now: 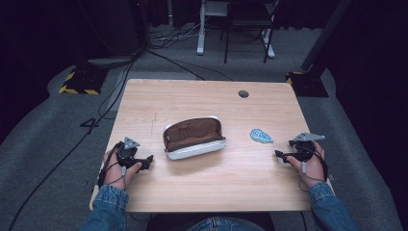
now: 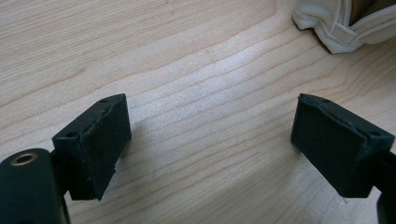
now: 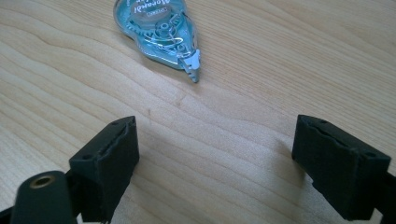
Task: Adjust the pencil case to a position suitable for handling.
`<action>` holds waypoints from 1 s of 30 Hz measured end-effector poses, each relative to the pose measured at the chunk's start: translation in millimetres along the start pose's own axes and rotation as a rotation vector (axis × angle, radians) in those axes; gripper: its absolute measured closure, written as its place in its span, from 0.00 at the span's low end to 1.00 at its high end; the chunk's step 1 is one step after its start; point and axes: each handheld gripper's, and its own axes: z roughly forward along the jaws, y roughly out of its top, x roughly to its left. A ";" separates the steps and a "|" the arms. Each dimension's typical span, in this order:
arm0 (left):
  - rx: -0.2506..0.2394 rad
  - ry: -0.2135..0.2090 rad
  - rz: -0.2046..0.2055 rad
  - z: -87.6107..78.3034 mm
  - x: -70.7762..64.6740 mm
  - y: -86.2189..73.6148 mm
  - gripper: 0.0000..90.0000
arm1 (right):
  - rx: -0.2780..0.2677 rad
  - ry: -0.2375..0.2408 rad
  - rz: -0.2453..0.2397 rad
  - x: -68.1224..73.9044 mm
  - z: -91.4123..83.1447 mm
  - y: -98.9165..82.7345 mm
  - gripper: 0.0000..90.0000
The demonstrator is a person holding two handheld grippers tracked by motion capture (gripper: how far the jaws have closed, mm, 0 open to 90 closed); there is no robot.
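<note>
Left of the open pencil case [image 1: 194,137] rests the left gripper [image 1: 148,161], jaws apart; right of it lie the correction tape [image 1: 261,135] and the right gripper [image 1: 279,154], jaws apart.

The wooden table [image 1: 211,183] stands on grey carpet [image 1: 38,139], with a round grommet [image 1: 243,94] near its far edge, cables [image 1: 96,106] on the floor, and a chair [image 1: 248,24] beyond.

High cam looks fwd/down over table [image 1: 202,187]; tool cams close, low; all share tabletop.
</note>
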 end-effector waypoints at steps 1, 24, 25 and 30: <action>-0.002 -0.003 0.003 -0.2 0.4 0.0 0.14 | 0.000 0.000 0.000 0.0 0.0 0.0 0.17; -0.060 -0.062 -0.033 -29.8 -4.0 27.9 0.26 | -0.001 -0.001 0.001 0.2 0.1 0.0 0.17; -0.065 -0.068 -0.028 -31.8 -4.9 31.2 0.26 | -0.001 0.000 0.000 0.1 0.1 0.0 0.17; -0.091 -0.085 -0.010 -38.3 -11.0 43.5 0.26 | -0.001 0.000 0.000 0.2 0.1 0.0 0.17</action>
